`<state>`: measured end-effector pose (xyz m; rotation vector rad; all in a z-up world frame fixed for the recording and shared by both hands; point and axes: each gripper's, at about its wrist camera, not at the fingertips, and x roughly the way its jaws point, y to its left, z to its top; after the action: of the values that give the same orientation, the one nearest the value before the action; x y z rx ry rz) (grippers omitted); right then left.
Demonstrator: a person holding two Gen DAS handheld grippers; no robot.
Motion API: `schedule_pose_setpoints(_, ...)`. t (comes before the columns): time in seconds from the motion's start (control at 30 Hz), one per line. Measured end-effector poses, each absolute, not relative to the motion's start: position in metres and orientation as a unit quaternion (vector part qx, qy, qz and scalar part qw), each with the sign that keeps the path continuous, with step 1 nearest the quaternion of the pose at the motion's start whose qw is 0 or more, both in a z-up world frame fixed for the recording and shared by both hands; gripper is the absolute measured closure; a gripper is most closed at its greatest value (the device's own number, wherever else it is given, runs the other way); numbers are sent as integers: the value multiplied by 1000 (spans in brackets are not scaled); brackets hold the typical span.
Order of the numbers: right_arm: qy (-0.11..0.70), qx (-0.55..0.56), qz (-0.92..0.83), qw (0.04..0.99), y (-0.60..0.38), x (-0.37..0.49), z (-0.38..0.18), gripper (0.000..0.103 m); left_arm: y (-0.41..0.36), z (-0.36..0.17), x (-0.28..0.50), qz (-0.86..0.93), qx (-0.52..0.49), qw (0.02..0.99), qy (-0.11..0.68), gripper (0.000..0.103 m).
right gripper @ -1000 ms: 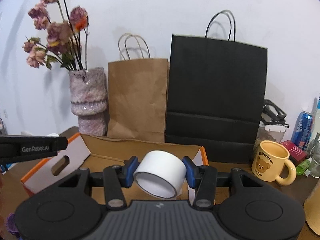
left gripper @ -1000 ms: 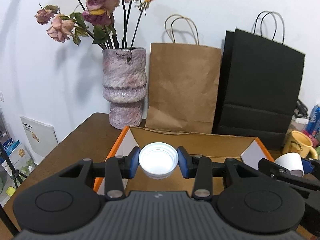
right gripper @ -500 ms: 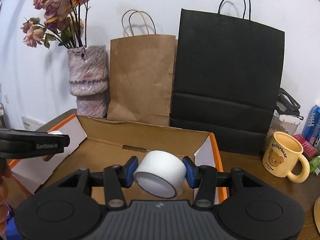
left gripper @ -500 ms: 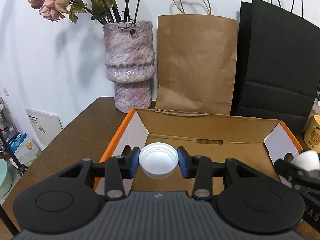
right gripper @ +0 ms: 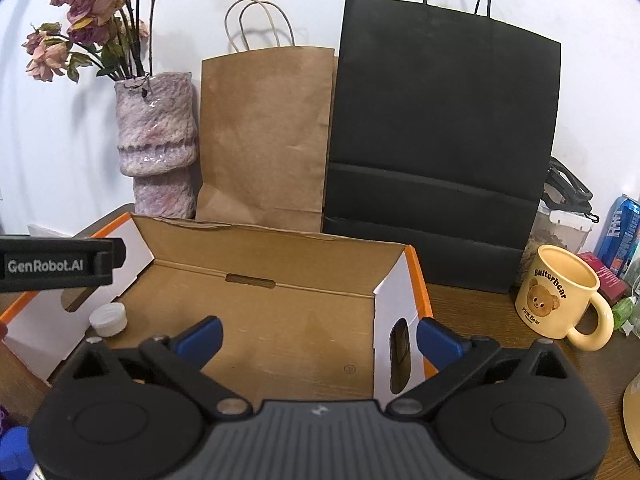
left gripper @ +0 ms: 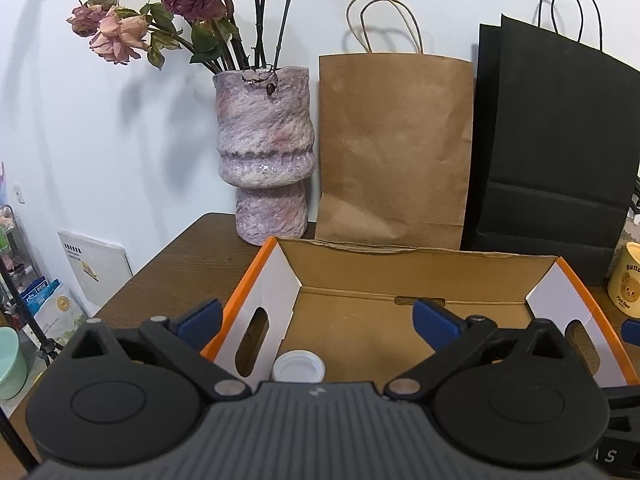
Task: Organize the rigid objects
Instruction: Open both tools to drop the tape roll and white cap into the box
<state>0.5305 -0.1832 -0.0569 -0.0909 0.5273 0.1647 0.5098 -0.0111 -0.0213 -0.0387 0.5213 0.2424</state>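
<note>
An open cardboard box with orange edges [left gripper: 404, 268] [right gripper: 280, 248] lies on the wooden table. A white cap [left gripper: 298, 367] lies on the box floor near its left wall; it also shows in the right wrist view [right gripper: 108, 319]. My left gripper [left gripper: 318, 322] is open and empty above the cap. My right gripper [right gripper: 318, 338] is open and empty over the right part of the box. The white roll it held is out of sight in both views. The left gripper's body [right gripper: 56, 264] juts in at the left of the right wrist view.
A pink vase with dried roses [left gripper: 264, 148], a brown paper bag [left gripper: 394, 152] and a black paper bag [right gripper: 440, 160] stand behind the box. A yellow bear mug [right gripper: 560, 296], a clear container and a blue can [right gripper: 620, 232] stand to the right.
Both grippers have opened. The white cap dropped from the left gripper onto the box floor. The white roll left the right gripper and is out of sight.
</note>
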Motion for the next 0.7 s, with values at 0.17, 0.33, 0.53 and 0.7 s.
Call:
schedule_pose_setpoints(0.17, 259, -47, 80, 961, -183, 529, -56, 0, -11, -18, 506, 119, -20, 959, 256, 0)
schedule_pose_setpoints(0.33, 255, -47, 82, 962, -184, 523, -54, 0, -10, -11, 498, 119, -24, 961, 250, 0)
schedule_pose_setpoints(0.53, 245, -51, 82, 965, -186, 510, -48, 0, -13, -3, 484, 120, -21, 963, 239, 0)
schedule_pose_setpoints(0.7, 237, -48, 79, 967, -192, 497, -44, 0, -12, 3, 466, 116, -23, 966, 230, 0)
